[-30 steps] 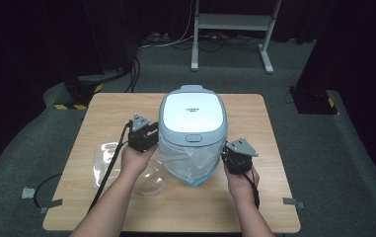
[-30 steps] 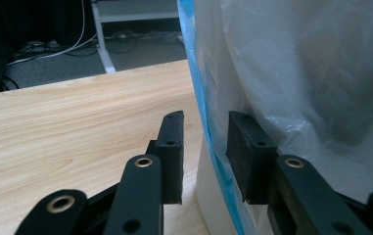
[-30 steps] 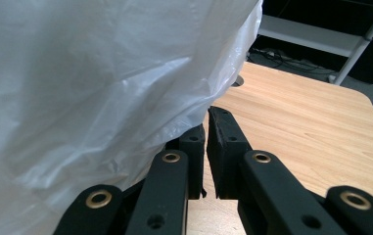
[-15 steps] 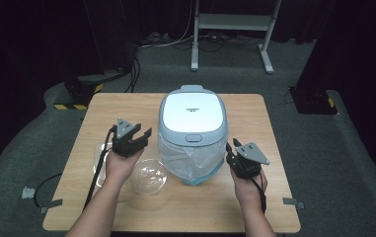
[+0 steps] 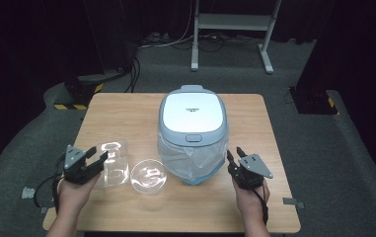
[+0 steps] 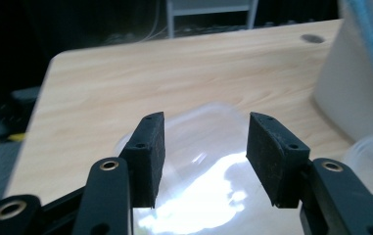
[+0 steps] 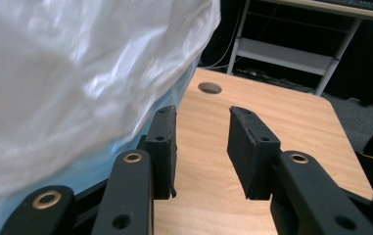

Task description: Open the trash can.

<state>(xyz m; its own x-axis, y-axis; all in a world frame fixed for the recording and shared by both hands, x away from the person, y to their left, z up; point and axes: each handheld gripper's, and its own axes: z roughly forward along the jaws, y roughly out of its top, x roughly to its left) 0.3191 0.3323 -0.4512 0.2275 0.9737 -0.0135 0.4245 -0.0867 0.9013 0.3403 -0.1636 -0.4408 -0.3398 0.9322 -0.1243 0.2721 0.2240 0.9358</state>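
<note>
A white and pale-blue lidded appliance [image 5: 191,114] stands mid-table, with a clear plastic bag [image 5: 190,157] hanging around its lower front. Left of it lie a clear plastic container [image 5: 115,162] and a clear round bowl [image 5: 148,176]. My left gripper [image 5: 99,157] sits at the container's left side, open; its jaws have just been opening, and past them the container [image 6: 208,132] lies on the table. My right gripper [image 5: 234,154] is just right of the bag, open; its jaws have just been opening with only bare table between them. The bag [image 7: 76,73] hangs beside its left jaw.
The wooden table [image 5: 126,113] has bare room at its back left and along its right side [image 7: 272,112]. A cable hole [image 7: 209,88] sits in the tabletop. A metal stand [image 5: 230,22] and dark floor lie beyond the far edge.
My left gripper left the appliance's side and swung out to the left beside the clear container. My right gripper drew back a little from the bag. Both sets of jaws now stand wider.
</note>
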